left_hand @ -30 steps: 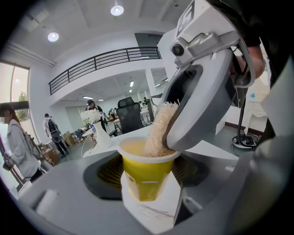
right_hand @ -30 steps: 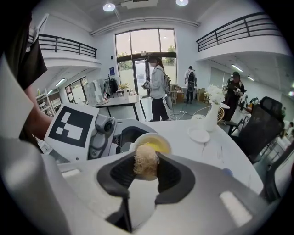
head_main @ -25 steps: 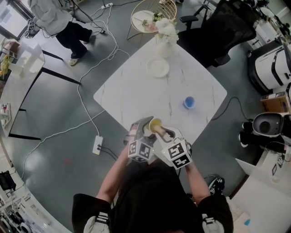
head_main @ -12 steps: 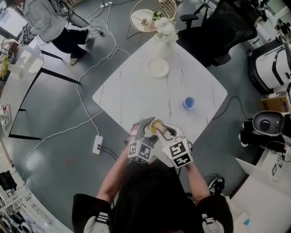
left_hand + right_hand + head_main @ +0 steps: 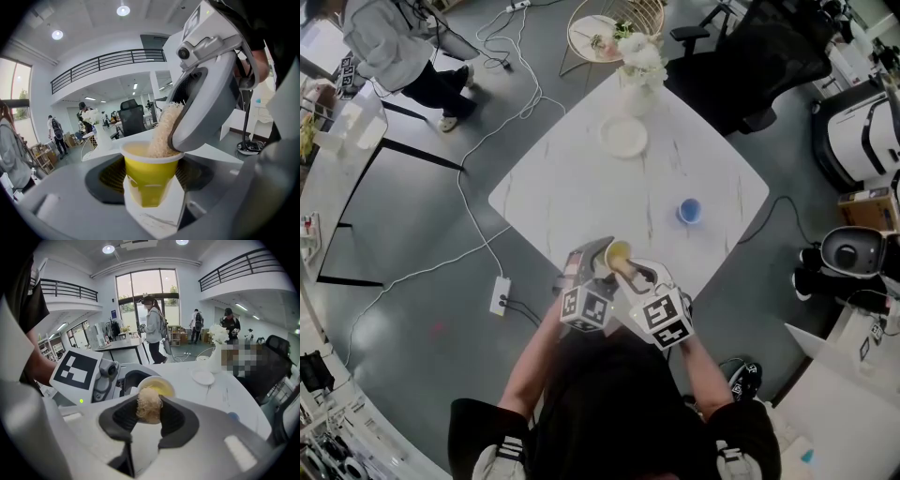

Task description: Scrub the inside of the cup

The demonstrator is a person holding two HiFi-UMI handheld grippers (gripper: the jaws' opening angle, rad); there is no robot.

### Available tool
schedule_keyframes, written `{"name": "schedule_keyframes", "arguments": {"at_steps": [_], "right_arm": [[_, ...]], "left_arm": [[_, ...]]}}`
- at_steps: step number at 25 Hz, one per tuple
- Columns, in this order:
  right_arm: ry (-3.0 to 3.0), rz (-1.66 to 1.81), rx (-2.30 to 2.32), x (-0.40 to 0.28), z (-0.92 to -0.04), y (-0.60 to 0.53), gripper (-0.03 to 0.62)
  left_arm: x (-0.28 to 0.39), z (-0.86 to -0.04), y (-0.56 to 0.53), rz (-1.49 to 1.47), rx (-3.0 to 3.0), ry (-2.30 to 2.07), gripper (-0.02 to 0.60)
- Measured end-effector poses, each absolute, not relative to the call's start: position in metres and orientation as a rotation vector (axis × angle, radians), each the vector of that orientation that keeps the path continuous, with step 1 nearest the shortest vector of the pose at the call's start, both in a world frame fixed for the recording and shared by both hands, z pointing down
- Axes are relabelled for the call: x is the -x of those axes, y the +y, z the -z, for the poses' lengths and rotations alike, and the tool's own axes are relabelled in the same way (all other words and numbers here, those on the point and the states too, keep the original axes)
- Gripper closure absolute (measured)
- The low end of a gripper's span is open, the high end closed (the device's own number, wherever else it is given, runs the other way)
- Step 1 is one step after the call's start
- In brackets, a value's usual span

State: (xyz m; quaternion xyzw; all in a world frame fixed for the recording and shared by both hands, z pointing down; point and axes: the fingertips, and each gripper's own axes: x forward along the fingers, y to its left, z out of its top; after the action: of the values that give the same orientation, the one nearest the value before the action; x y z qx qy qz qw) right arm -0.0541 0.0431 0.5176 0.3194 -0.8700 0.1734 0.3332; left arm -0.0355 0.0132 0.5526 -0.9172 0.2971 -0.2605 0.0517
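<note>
A yellow cup point(image 5: 151, 180) with a white rim sits between the jaws of my left gripper point(image 5: 152, 187), which is shut on it and holds it upright. My right gripper point(image 5: 149, 416) is shut on a beige fibrous scrubber point(image 5: 149, 406). The scrubber point(image 5: 164, 131) reaches down into the cup's mouth in the left gripper view. In the head view both grippers point(image 5: 586, 305) point(image 5: 661, 314) meet over the near corner of the white table point(image 5: 581, 187), with the cup point(image 5: 618, 254) between them.
On the table stand a small blue cup point(image 5: 689, 211), a white plate point(image 5: 624, 138) and a white vase of flowers point(image 5: 640, 70). A black office chair point(image 5: 769, 56) is behind the table. A person point(image 5: 403, 47) stands at the far left; cables and a power strip point(image 5: 501, 298) lie on the floor.
The cup and scrubber shifted slightly at the table's near corner; the scrubber stays in the cup. The person at the far left has moved a little.
</note>
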Motion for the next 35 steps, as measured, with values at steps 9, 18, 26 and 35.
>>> {"name": "schedule_keyframes", "arguments": {"at_steps": [9,18,26,35], "right_arm": [[-2.231,-0.472,-0.875,0.038,-0.527,0.035,0.484],[-2.241,-0.490,-0.890,0.041,-0.528,0.031,0.484],[-2.348,-0.470,-1.003,0.035,-0.507,0.016,0.484],[-2.380,-0.482,-1.219,0.004,-0.504,-0.011,0.484]], "left_arm": [[0.033,-0.556,0.016,0.785,2.813,0.894,0.262],[0.036,-0.568,0.009,0.778,2.821,0.920,0.262],[0.049,-0.572,-0.013,0.634,2.877,1.087,0.262],[0.069,-0.582,-0.050,0.437,2.915,1.351,0.259]]}}
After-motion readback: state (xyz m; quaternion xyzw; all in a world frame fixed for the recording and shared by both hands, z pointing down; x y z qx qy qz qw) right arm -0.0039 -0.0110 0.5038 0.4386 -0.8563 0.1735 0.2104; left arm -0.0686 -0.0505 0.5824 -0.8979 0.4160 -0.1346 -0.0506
